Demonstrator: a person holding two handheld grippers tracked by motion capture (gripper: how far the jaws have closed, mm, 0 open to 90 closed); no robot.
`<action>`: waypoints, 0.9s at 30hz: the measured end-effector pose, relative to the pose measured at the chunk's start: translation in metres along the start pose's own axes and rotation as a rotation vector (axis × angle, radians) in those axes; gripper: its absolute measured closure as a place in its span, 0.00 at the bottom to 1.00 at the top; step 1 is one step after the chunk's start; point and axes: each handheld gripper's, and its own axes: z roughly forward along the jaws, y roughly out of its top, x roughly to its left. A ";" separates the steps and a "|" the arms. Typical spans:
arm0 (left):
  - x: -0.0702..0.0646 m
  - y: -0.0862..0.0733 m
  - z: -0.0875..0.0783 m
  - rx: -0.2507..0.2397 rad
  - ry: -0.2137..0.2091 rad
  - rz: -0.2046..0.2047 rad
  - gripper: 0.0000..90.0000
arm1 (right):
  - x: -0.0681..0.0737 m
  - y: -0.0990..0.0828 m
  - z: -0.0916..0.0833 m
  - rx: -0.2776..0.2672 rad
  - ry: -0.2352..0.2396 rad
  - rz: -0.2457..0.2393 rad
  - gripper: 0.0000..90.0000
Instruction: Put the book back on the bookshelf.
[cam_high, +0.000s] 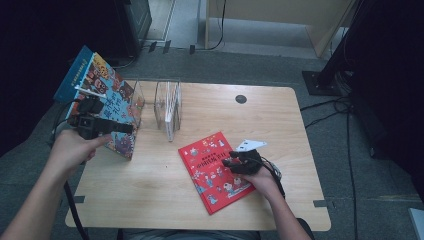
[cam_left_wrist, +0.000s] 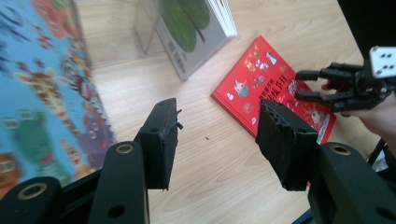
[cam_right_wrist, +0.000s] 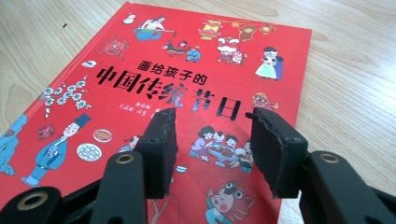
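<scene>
A clear plastic book rack (cam_high: 167, 107) is standing near the far left of the wooden table (cam_high: 280, 120), its dividers upright. A thin book with a grey cover and a green tree (cam_left_wrist: 187, 35) is sitting in one of its slots, leaning a little; from above it is showing as a pale sliver, so which compartment holds it is hard to tell. A colourful picture book (cam_high: 107, 107), blue-edged and crowded with cartoon figures, is propped at a slant against the rack's left end, its lower edge resting on the table.

The red book (cam_high: 215, 170) is lying flat, cover up, on the near middle of the table, turned at an angle. Its hardback cover is carrying large black Chinese characters across the middle and small festival scenes around them: lion dancers, a family at a table, a figure in blue robes.

The right gripper (cam_high: 231, 159) is hovering over the red book's right part, its jaws standing well apart with only the cover between them, gripping nothing. The left gripper (cam_high: 131, 128) is hanging just in front of the colourful picture book, jaws wide and empty over bare wood.
</scene>
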 end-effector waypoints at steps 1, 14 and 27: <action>0.000 -0.002 0.006 0.005 0.000 0.004 0.55 | 0.000 0.000 -0.001 -0.002 -0.001 0.000 0.57; -0.006 -0.028 0.068 0.024 -0.012 0.048 0.65 | -0.003 -0.008 -0.010 -0.012 -0.020 -0.002 0.59; -0.018 -0.040 0.115 0.061 -0.015 0.127 0.87 | -0.003 -0.026 -0.030 -0.035 -0.065 0.001 0.59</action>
